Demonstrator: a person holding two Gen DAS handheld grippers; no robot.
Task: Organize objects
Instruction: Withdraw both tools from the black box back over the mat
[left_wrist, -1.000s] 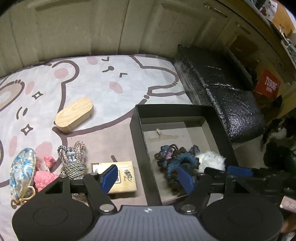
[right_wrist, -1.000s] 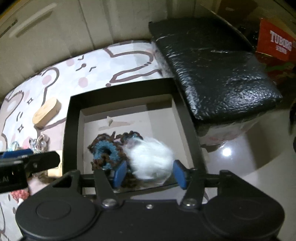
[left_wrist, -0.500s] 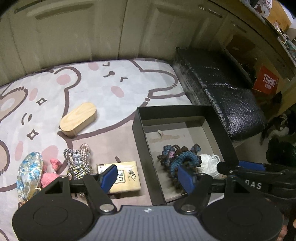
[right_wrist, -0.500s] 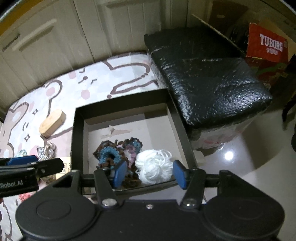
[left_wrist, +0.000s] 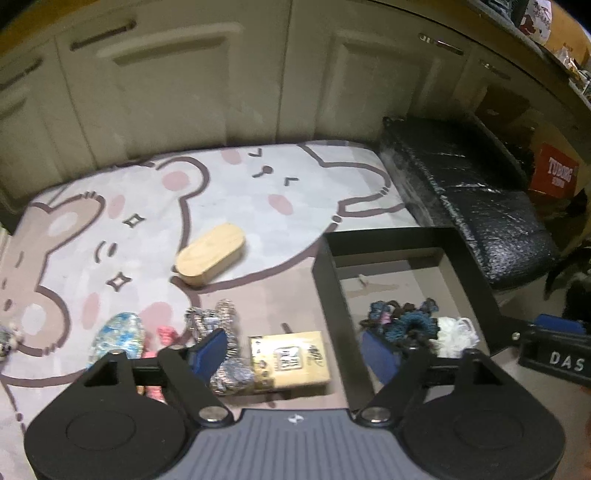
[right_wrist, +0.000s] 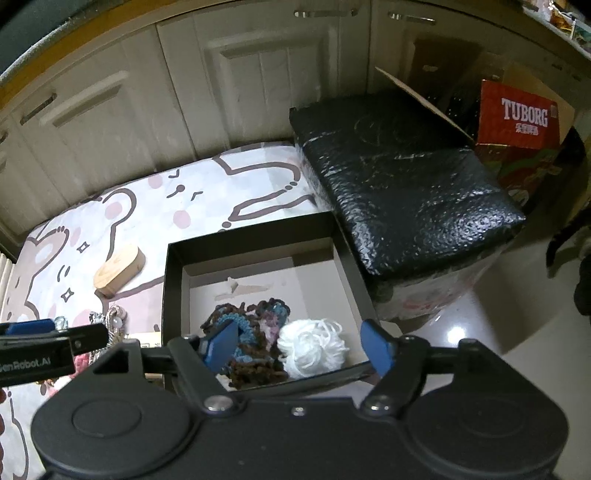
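Note:
A black open box (left_wrist: 328, 266) (right_wrist: 173, 280) stands on a bear-print mat (left_wrist: 236, 184). Inside lie a white fluffy scrunchie (right_wrist: 314, 347) (left_wrist: 456, 330) and blue-brown yarn scrunchies (right_wrist: 255, 325) (left_wrist: 402, 321). On the mat left of the box lie a wooden oval case (left_wrist: 210, 260) (right_wrist: 118, 271), a braided scrunchie (left_wrist: 218, 332), a yellow packet (left_wrist: 290, 358), a blue patterned pouch (left_wrist: 118, 339) and a pink item (left_wrist: 164, 334). My left gripper (left_wrist: 295, 352) is open above the packet and the box's left wall. My right gripper (right_wrist: 299, 345) is open and empty above the box's near edge.
A black foam-wrapped block (right_wrist: 402, 184) (left_wrist: 469, 199) lies right of the box. A red Tuborg carton (right_wrist: 517, 114) stands behind it. Cream cabinet doors (left_wrist: 221, 92) run along the back. Glossy floor (right_wrist: 498, 317) lies to the right.
Both grippers have lifted and pulled back, so the scene looks smaller. The right gripper has left the white scrunchie lying in the box.

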